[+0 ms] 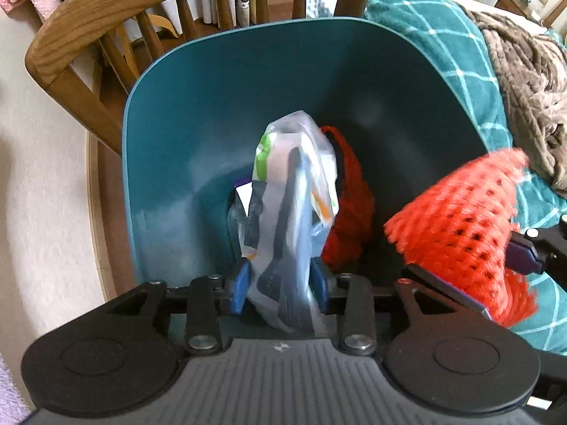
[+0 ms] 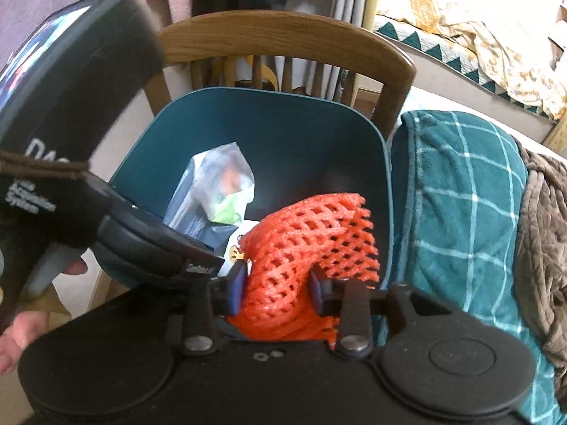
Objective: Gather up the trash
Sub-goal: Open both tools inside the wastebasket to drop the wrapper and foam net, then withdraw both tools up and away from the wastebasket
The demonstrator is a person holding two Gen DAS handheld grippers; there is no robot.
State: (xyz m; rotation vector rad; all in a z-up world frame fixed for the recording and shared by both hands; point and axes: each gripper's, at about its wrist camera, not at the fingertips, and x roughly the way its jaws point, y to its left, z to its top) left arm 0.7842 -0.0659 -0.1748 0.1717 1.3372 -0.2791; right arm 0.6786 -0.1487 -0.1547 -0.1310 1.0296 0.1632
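A teal bin (image 1: 198,106) stands on a wooden chair (image 1: 88,28). My left gripper (image 1: 280,287) points down into it, and a crumpled clear plastic bag (image 1: 294,212) with green and orange print hangs blurred between its blue pads, which stand slightly apart. A red foam net (image 1: 351,191) lies deeper in the bin. My right gripper (image 2: 278,287) hovers over the bin's near right rim (image 2: 386,212). Its jaws are partly spread, and a second red foam net (image 2: 304,237) bulges loosely between them. The same net (image 1: 460,219) shows blurred in the left wrist view.
A teal checked blanket (image 2: 460,194) and a brown throw (image 2: 542,230) lie on a bed right of the bin. Pale carpet (image 1: 42,212) spreads to the left. A person's hand (image 2: 21,329) holds the left gripper's black housing (image 2: 149,244) over the bin's left side.
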